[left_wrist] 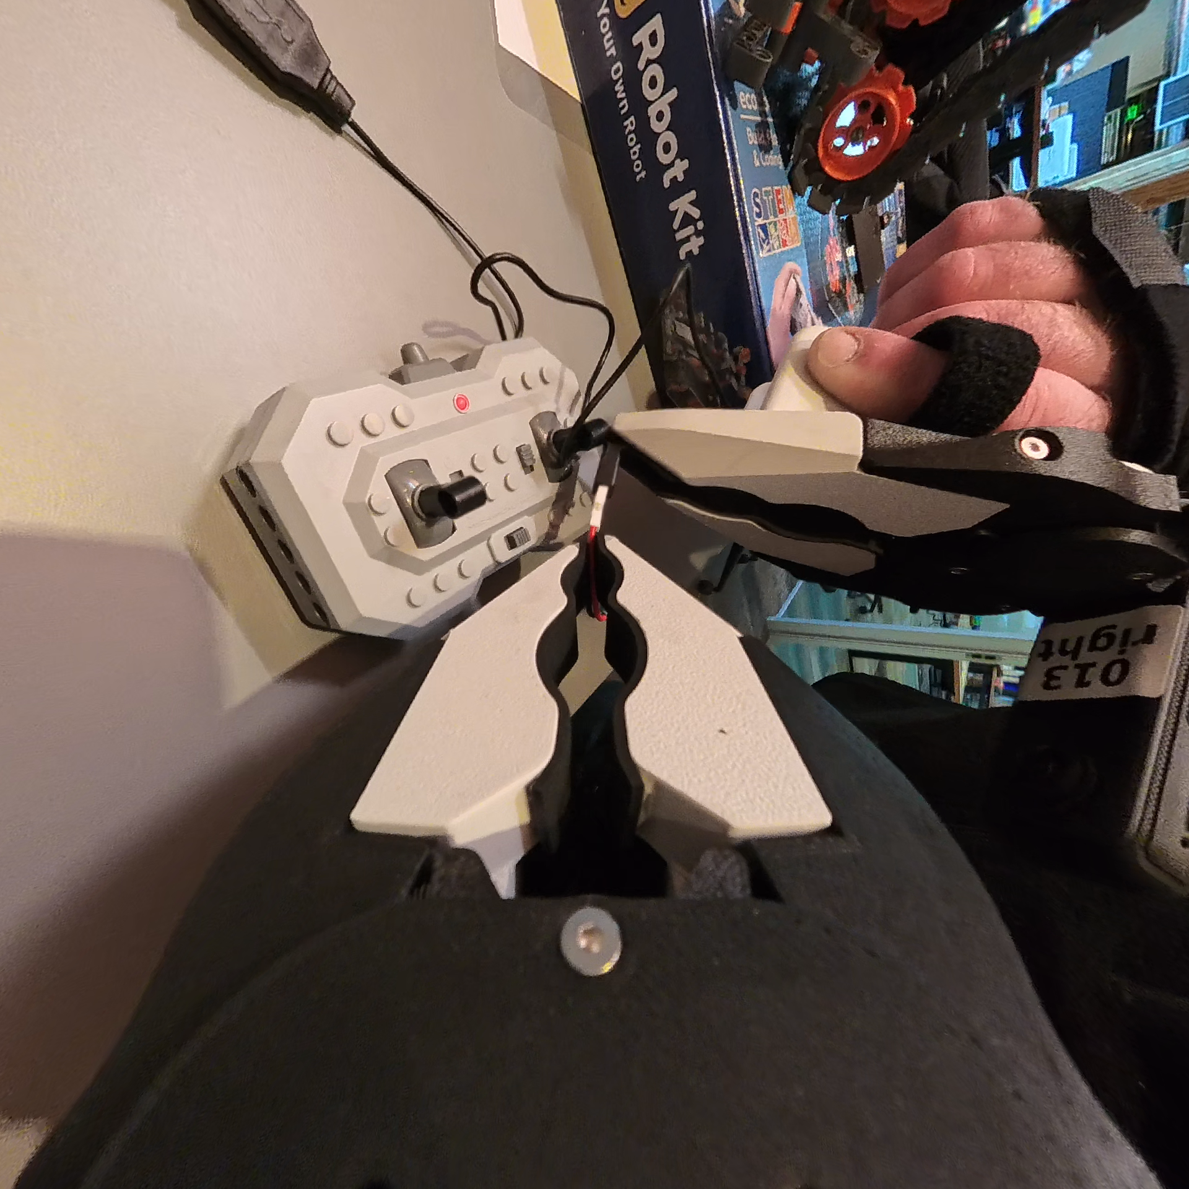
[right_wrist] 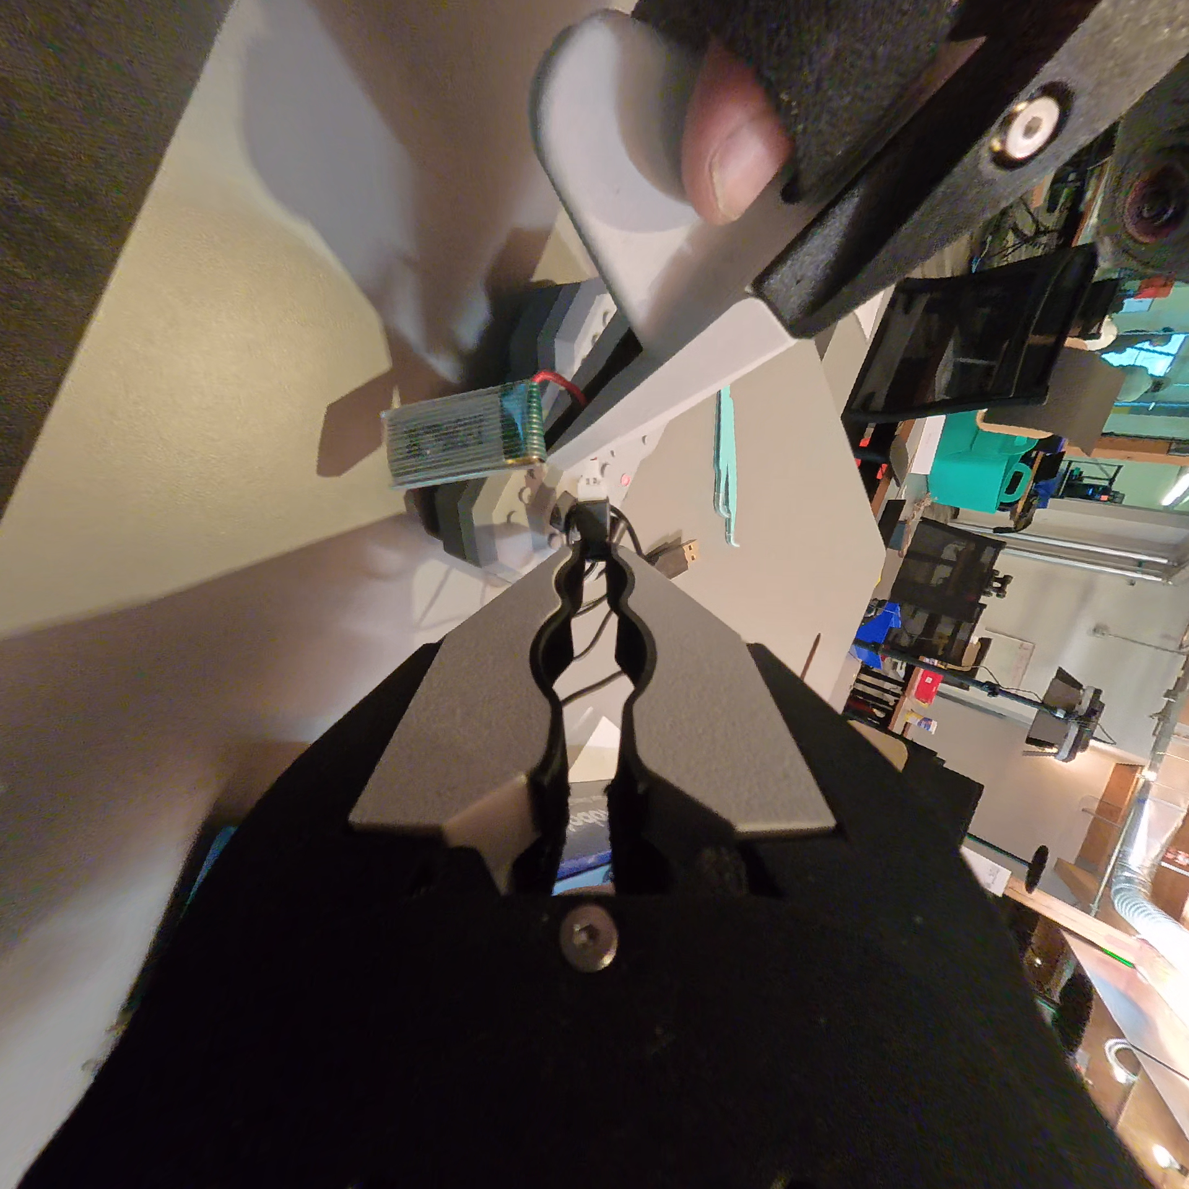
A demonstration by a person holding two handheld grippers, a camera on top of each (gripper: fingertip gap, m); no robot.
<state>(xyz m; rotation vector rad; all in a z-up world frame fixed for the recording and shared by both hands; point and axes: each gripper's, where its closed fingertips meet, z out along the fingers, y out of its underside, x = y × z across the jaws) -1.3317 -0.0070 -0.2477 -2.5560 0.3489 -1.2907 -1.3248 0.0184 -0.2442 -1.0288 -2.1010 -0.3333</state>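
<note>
Grey controller (left_wrist: 412,489) near table edge (left_wrist: 360,650).

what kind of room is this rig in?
Likely a workshop or maker lab: a dark blue robot kit box stands on the pale tabletop beside a grey brick-studded remote controller, with cluttered shelving and equipment racks behind.

Warm indoor light, soft shadows on table; fisheye edge warping; close foreground blurred.

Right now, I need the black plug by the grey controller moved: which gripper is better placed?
Right, probably: the right gripper is shut on the black plug beside the grey controller; the left gripper is occupied pinching the battery wires.
</note>
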